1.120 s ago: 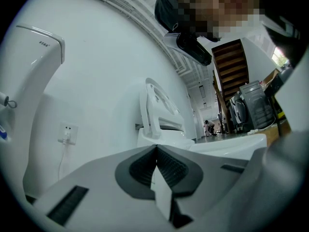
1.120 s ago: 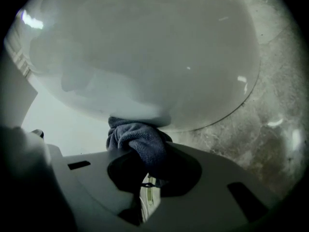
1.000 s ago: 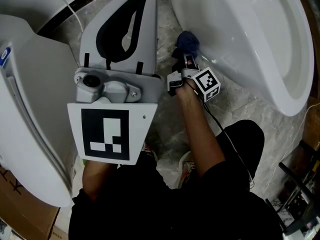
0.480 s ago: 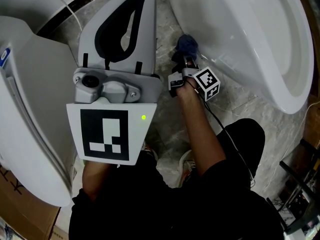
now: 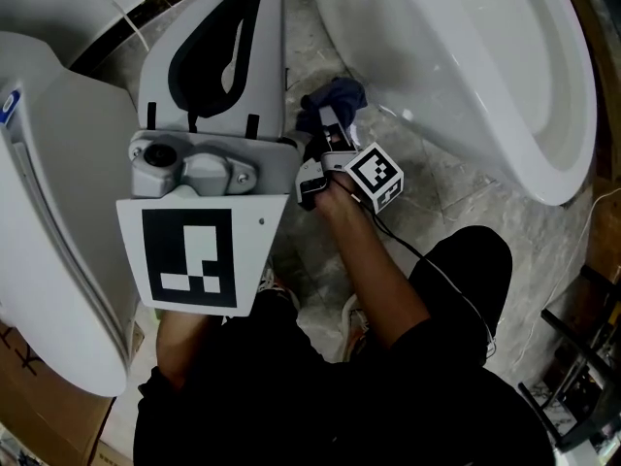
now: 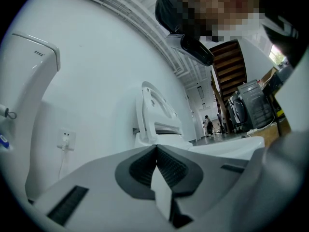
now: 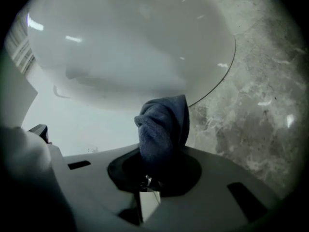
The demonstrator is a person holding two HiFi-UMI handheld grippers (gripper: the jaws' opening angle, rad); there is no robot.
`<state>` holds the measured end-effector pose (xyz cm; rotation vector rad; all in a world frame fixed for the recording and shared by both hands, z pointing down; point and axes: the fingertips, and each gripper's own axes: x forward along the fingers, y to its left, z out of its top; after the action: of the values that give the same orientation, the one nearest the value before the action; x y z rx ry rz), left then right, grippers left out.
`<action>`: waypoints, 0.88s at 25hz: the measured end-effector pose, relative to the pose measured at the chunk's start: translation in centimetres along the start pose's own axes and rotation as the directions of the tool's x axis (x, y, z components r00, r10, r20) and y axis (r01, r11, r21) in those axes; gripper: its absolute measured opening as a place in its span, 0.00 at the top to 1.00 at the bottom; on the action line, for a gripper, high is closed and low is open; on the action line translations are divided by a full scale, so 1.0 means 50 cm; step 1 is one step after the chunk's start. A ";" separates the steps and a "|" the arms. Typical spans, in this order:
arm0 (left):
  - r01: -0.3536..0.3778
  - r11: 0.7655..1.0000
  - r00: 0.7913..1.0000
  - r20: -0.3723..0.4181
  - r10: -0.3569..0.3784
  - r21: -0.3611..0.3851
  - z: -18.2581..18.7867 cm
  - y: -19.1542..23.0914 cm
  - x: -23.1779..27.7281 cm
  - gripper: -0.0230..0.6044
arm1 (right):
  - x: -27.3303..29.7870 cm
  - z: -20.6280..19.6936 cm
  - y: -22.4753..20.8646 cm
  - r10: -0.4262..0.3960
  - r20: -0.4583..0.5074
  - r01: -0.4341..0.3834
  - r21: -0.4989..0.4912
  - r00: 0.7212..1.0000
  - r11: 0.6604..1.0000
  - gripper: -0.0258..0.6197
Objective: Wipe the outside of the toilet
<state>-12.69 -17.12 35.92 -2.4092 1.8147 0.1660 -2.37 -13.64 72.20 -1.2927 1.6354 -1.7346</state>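
A white toilet (image 5: pixel 485 76) lies across the upper right of the head view, and its rounded outer bowl (image 7: pixel 130 47) fills the right gripper view. My right gripper (image 5: pixel 326 115) is shut on a dark blue cloth (image 5: pixel 335 96), which bulges out of the jaws (image 7: pixel 164 124) just short of the bowl's outside, low down by the floor. My left gripper (image 5: pixel 223 56) is held up close to the head camera at the left. Its jaws are pressed together with nothing between them (image 6: pixel 155 151), and it points away from the toilet.
Another white toilet (image 5: pixel 53 212) stands at the far left, with a power cord (image 5: pixel 121 13) behind it. Grey marbled floor (image 5: pixel 446 202) runs between the fixtures. My knees and shoes (image 5: pixel 354 318) are below. Black metal frames (image 5: pixel 582 357) stand at the lower right.
My right gripper and the blue cloth have shifted left and slightly up in the head view, away from the bowl's side. The left gripper has drifted a little left.
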 end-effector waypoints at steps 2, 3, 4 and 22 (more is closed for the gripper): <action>-0.001 1.000 1.000 0.010 0.001 0.007 0.010 -0.007 -0.002 0.95 | -0.009 -0.007 0.038 0.038 -0.013 -0.038 -0.002 0.999 0.999 0.90; 0.001 1.000 1.000 0.013 -0.001 0.012 0.015 -0.011 -0.004 0.95 | -0.015 -0.010 0.059 0.059 -0.016 -0.059 -0.004 0.998 0.998 0.90; 0.002 1.000 1.000 0.013 -0.002 0.017 0.018 -0.014 -0.005 0.95 | -0.022 -0.012 0.082 0.082 -0.018 -0.082 -0.007 0.996 0.997 0.90; -0.040 0.999 0.999 0.037 0.039 0.021 0.057 0.001 -0.029 0.95 | -0.169 0.010 0.345 0.261 0.049 -0.255 -0.101 0.964 0.962 0.90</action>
<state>-13.17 -15.28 33.35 -2.3412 1.8394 0.1915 -2.80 -10.73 53.21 -1.1043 1.7793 -1.4644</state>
